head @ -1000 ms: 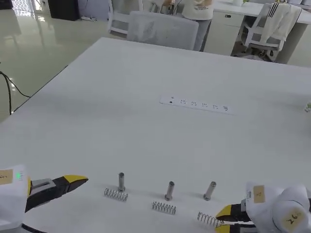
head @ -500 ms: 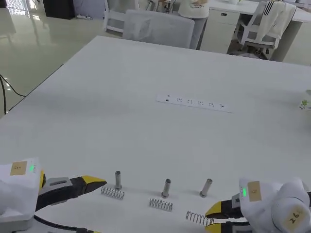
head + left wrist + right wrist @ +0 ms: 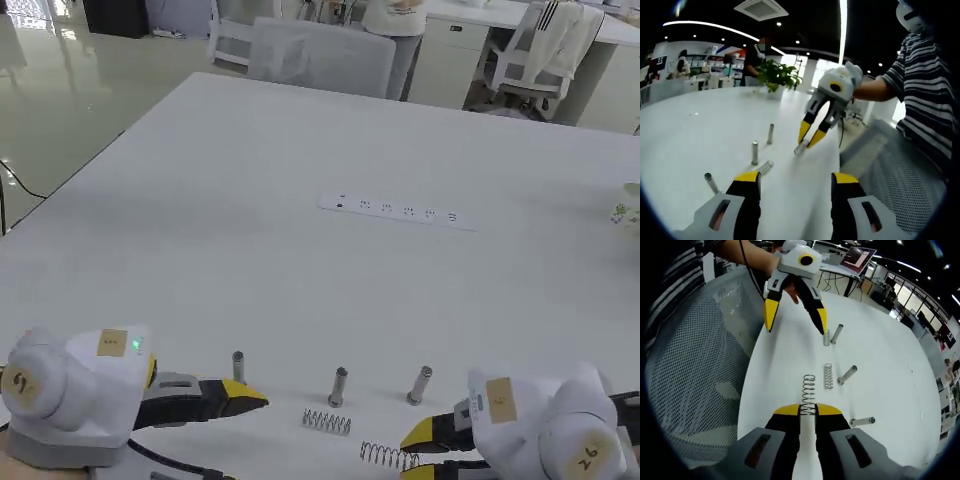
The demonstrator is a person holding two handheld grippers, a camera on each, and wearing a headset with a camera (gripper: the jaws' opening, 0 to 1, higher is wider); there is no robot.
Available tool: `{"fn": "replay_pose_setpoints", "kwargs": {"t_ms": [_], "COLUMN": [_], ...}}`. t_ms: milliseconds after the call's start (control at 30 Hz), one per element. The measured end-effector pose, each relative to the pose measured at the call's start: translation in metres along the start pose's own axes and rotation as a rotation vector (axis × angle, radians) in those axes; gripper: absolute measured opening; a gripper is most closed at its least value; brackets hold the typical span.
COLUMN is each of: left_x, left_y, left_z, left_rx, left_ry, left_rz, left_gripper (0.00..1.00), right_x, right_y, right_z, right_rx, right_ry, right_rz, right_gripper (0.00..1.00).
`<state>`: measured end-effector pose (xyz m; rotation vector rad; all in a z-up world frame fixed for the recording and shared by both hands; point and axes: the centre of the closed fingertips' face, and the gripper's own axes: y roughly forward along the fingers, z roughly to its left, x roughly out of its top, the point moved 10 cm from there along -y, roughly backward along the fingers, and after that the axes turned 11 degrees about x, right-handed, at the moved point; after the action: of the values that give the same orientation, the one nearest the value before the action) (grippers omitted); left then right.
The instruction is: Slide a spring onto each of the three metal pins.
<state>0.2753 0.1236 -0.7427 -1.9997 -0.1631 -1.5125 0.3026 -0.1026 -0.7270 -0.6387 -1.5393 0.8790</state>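
Right claw (image 3: 808, 411) is pinched on the end of one spring (image 3: 809, 386). Left claw (image 3: 796, 176) hangs wide open near a pin (image 3: 754, 152).

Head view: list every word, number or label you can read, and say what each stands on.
"26": round sticker on the right gripper, tilted.
Round patch on the left gripper: one character, unclear.
Tan labels on both grippers: too blurred.
Power strip markings: too small.

An open-plan office: a white table (image 3: 300, 150), desk chairs (image 3: 322, 58), a laptop (image 3: 858, 257), a potted plant (image 3: 777, 75).
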Motion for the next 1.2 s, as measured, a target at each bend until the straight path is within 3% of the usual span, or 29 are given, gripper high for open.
{"fn": "replay_pose_setpoints", "kwargs": {"t_ms": [267,533,1200], "left_x": [0.005,0.011,0.017], "left_y": [0.028,0.046,0.056], "left_z": [-0.007,-0.01,-0.014], "left_rx": [-0.075,-0.106,-0.134], "left_ry": [0.035,0.045,0.05], "left_rz": [0.02,0.018,-0.001], "left_gripper": [0.39,0.31,0.13], "right_x": [0.008,0.012,0.018], "right_y": [0.001,0.0,-0.003], "right_z": [0.003,0.005,0.006], "right_rx": [0.015,0.017,0.026], "right_ry": [-0.035,-0.042,-0.046], "right_rz": [-0.01,-0.021,-0.055], "right_gripper": [0.08,0.08,0.08]}}
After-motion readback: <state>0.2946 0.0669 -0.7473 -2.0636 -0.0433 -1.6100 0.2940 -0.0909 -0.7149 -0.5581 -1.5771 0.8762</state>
